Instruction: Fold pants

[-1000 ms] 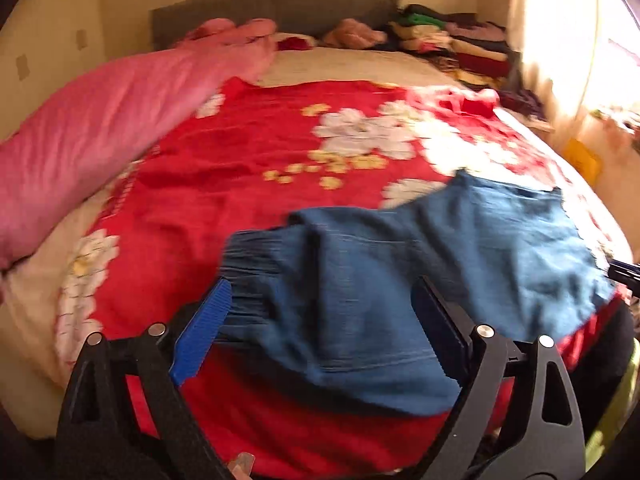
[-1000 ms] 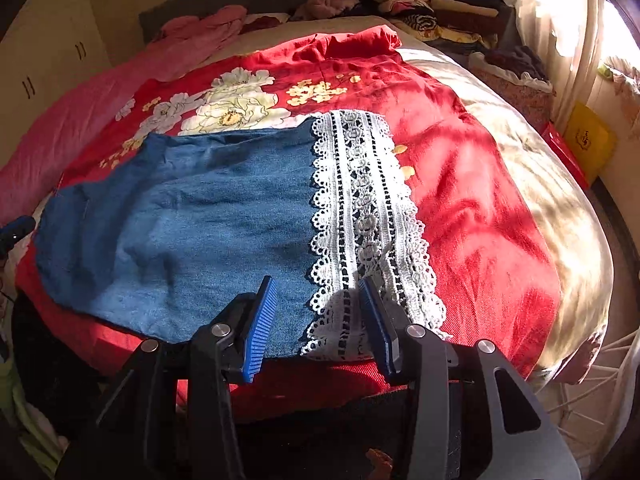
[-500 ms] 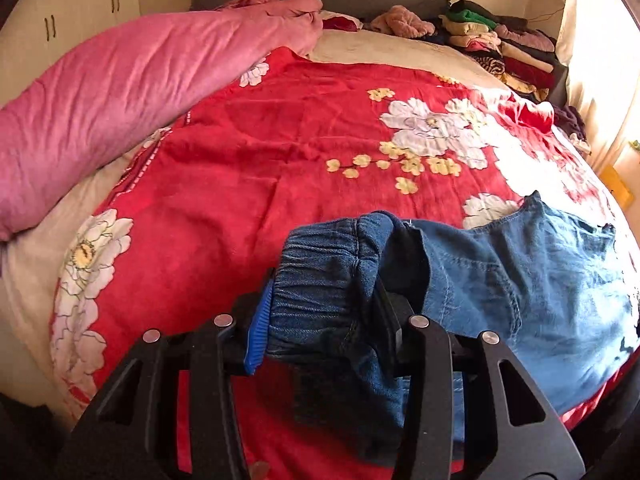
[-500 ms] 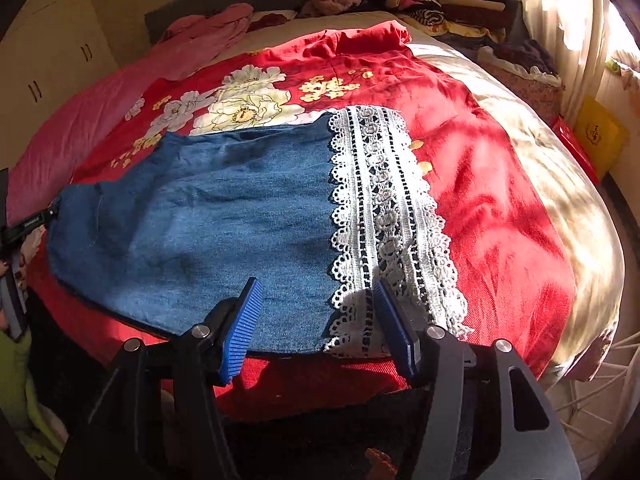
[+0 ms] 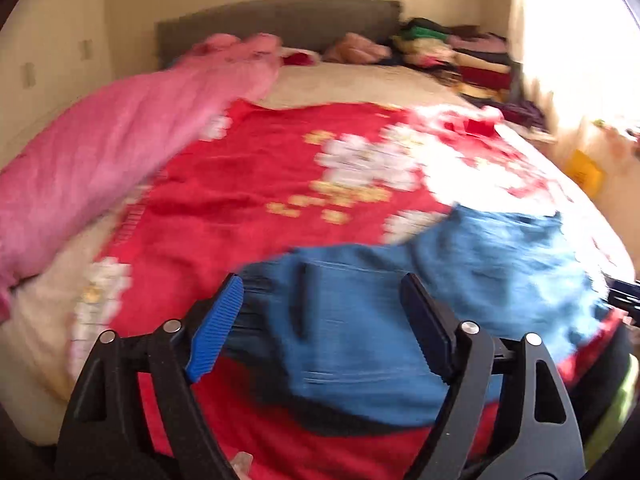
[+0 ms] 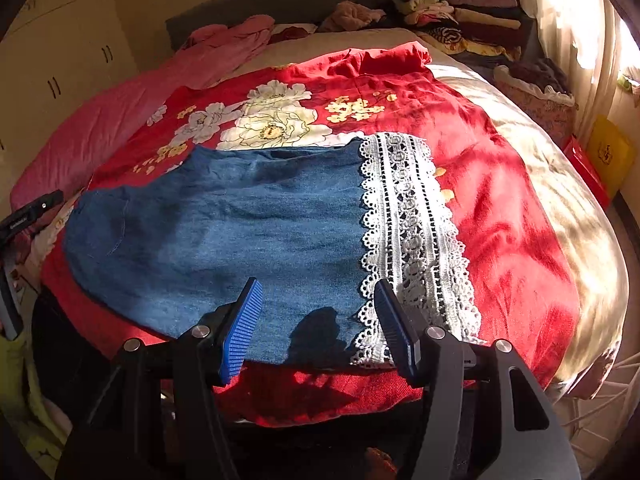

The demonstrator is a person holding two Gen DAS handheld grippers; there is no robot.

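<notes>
Blue denim pants [image 6: 240,224] with a white lace hem [image 6: 412,232] lie flat on a red floral bedspread [image 6: 500,184], near the bed's front edge. My right gripper [image 6: 320,320] is open, just above the front edge of the pants beside the lace. In the blurred left wrist view, the pants [image 5: 460,280] show their elastic waistband end. My left gripper [image 5: 320,320] is open wide and empty, its fingers either side of the waistband.
A pink quilt [image 5: 100,160] lies along the bed's left side. Folded clothes [image 6: 460,12] are stacked at the back right by the grey headboard [image 5: 280,20]. A yellow box [image 6: 608,152] stands on the floor at right, below the curtain.
Half a second ago my left gripper was shut on the waistband, lifted. Now it is open and the waistband lies on the bed. My right gripper has stayed open near the lace hem.
</notes>
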